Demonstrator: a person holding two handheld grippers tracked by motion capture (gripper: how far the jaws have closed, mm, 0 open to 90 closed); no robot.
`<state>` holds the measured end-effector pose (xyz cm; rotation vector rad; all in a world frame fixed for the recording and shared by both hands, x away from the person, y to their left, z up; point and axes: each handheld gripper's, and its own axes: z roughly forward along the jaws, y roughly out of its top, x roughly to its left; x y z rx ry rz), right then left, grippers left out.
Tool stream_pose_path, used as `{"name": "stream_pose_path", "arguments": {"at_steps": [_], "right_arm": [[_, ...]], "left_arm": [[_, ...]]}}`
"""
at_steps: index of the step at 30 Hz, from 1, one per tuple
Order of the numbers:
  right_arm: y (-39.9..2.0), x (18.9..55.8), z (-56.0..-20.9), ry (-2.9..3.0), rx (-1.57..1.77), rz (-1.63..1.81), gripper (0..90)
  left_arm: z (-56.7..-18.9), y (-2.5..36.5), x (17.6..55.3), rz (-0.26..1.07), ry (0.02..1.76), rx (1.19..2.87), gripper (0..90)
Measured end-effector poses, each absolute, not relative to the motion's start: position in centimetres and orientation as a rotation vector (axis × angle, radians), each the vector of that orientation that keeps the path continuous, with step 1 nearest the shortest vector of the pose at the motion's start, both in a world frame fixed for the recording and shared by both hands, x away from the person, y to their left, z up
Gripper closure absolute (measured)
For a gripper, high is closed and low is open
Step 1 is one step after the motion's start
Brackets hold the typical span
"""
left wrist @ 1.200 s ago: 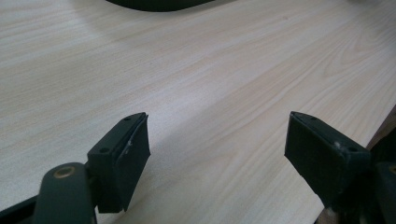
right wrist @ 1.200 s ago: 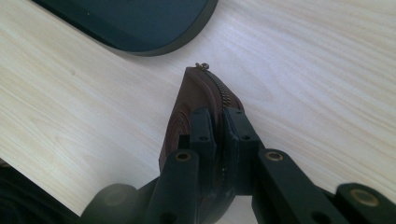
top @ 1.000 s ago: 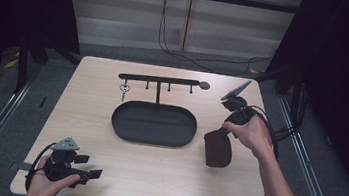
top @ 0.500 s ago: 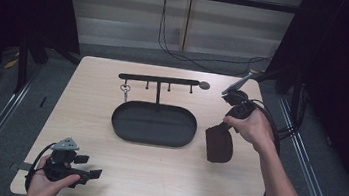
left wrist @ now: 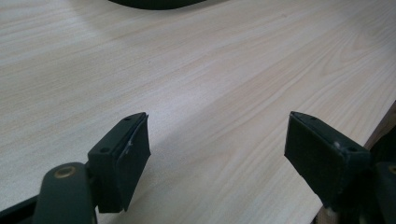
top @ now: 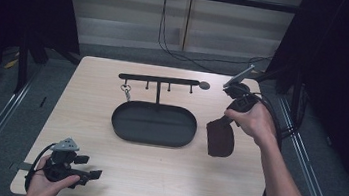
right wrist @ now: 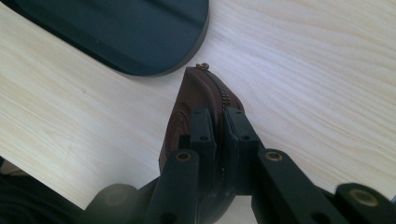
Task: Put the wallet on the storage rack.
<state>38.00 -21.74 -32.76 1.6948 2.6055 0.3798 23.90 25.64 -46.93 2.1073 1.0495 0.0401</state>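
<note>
Left to right across the pale wood-grain desk (top: 162,177):

At the near left corner, left claw (top: 94,173) resting low in the hand, jaws spread wide with nothing between them, bare desk ahead in the left gripper view (left wrist: 217,140).

Toward the middle, a thin black metal hook rack (top: 159,80) standing on a post, a small key ring (top: 126,92) hanging from its left end. Below it, a black oval tray (top: 121,122), shallow and bare inside.

Just right of the tray, a dark brown leather zip pouch (top: 220,139), dangling from the right claw (top: 228,118) and apparently clear of the desk, beside the tray's right end. In the right gripper view, right claw (right wrist: 218,121) pressed together on the pouch's zipped edge (right wrist: 187,112), brass zipper running along the top, tray corner just beyond.

Step in hand, by the look of it: carrying the pinched pouch, likely toward tray or rack. Next move calls for keeping the pinch firm, swinging leftward over the tray rim without clipping it, then lowering before any release. If the rack is the goal, a loop or pull would need lining up with a hook; none clearly visible here.
</note>
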Motion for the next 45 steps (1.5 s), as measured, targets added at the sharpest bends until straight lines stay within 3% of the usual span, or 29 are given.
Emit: {"name": "stream_pose_path", "arguments": {"at_steps": [22, 45], "right_arm": [[-19.9, 40.0, -30.2, 2.55, 1.701, 0.55, 83.9], [-18.3, 42.6, -32.6, 2.479, 1.792, 0.828, 84.6]], "left_arm": [[-46.9, 25.7, 23.9, 0.036, 1.045, 2.109, 22.1], [-46.9, 25.8, 23.8, 0.03, 1.046, 2.102, 22.0]]}}
